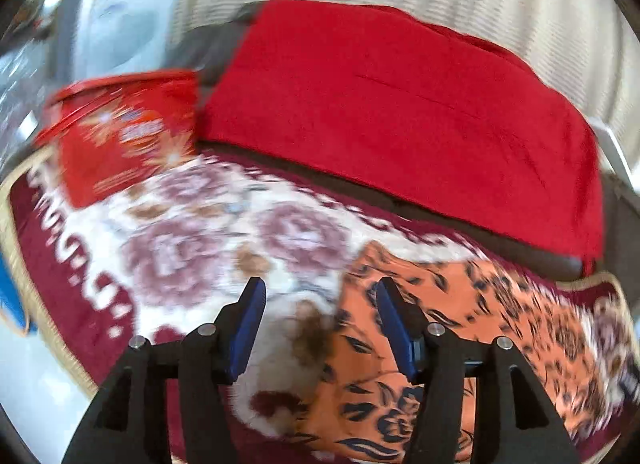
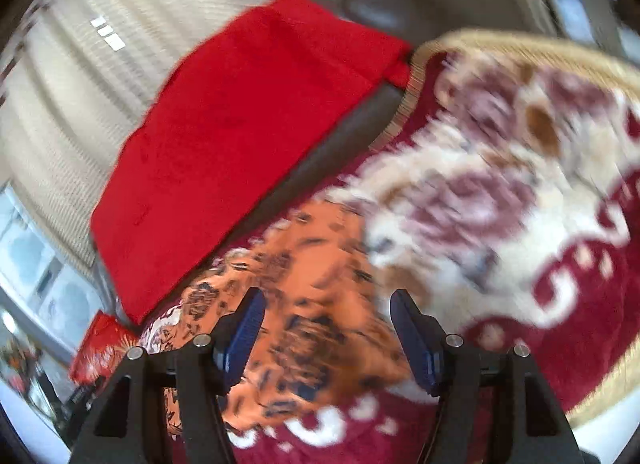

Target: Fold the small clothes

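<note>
Orange patterned cloth is seen lying near on the floral rug, both the left gripper and right gripper released and empty, so edges should be regrasped squarely.

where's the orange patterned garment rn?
The orange patterned garment lies on the floral rug, in front of the red cushion: lower right in the left wrist view, lower centre-left in the right wrist view.
</note>
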Motion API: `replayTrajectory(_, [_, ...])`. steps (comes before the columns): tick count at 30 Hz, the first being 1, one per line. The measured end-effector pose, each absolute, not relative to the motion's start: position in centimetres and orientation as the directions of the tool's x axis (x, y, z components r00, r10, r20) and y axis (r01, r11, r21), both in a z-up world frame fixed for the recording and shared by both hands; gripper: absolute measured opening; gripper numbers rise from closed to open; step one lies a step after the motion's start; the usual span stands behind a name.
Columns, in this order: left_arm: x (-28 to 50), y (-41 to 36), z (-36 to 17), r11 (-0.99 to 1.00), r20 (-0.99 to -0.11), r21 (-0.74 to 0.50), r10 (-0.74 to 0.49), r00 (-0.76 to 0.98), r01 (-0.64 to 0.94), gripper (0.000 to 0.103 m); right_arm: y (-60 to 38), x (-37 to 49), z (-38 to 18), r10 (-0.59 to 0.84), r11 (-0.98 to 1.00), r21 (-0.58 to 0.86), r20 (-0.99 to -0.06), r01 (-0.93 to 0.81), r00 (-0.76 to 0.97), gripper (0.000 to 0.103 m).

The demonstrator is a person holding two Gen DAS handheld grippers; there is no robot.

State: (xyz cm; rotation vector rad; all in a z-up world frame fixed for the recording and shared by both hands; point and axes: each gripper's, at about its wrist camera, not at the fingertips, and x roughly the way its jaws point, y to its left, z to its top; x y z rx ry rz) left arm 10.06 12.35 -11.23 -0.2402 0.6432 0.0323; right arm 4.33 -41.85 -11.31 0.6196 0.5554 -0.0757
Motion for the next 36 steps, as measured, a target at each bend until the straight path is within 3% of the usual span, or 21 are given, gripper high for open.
replayTrajectory(6, [11.0,4.9,-13.8,0.982,-0.66,-0.124,-0.191,0.727,0.146,0.06,-34.3,9.6,-12.6,0.226,0.888,0.457,-0.544,0.059,0.808,0.062])
replayTrajectory(9, [11.8,2.9,-15.2,0.981,-0.686,-0.081,-0.182,0.704,0.175,0.073,-31.0,12.3,-14.4,0.288,0.889,0.457,-0.566,0.003,0.773,0.061])
replayTrajectory(13, [13.5,1.4,-18.5,0.988,-0.785,-0.041,-0.122,0.608,0.146,0.074,-28.4,14.1,-18.5,0.301,0.903,0.43,-0.645,0.008,0.702,0.06])
replayTrajectory(16, [13.3,1.4,-18.5,0.991,-0.771,-0.051,-0.117,0.626,0.123,0.077,-27.4,13.8,-18.2,0.266,0.931,0.366,-0.651,-0.014,0.711,0.059])
replayTrajectory(24, [12.8,1.3,-18.3,0.992,-0.76,-0.011,-0.092,0.643,0.128,0.077,-26.8,15.0,-15.7,0.293,0.923,0.381,-0.602,-0.055,0.743,0.059])
replayTrajectory(28, [12.5,1.3,-18.1,0.992,-0.759,-0.008,-0.088,0.645,0.127,0.078,-26.7,16.7,-18.2,0.304,0.918,0.396,-0.666,-0.023,0.681,0.06])
replayTrajectory(31, [12.8,1.4,-18.2,0.992,-0.76,-0.001,-0.083,0.644,0.126,0.078,-25.9,16.1,-17.6,0.277,0.938,0.342,-0.656,-0.05,0.703,0.06])
replayTrajectory(36, [12.8,1.2,-18.2,0.992,-0.755,0.012,-0.075,0.651,0.128,0.078,-26.8,15.6,-17.6,0.317,0.911,0.409,-0.631,-0.044,0.708,0.061])
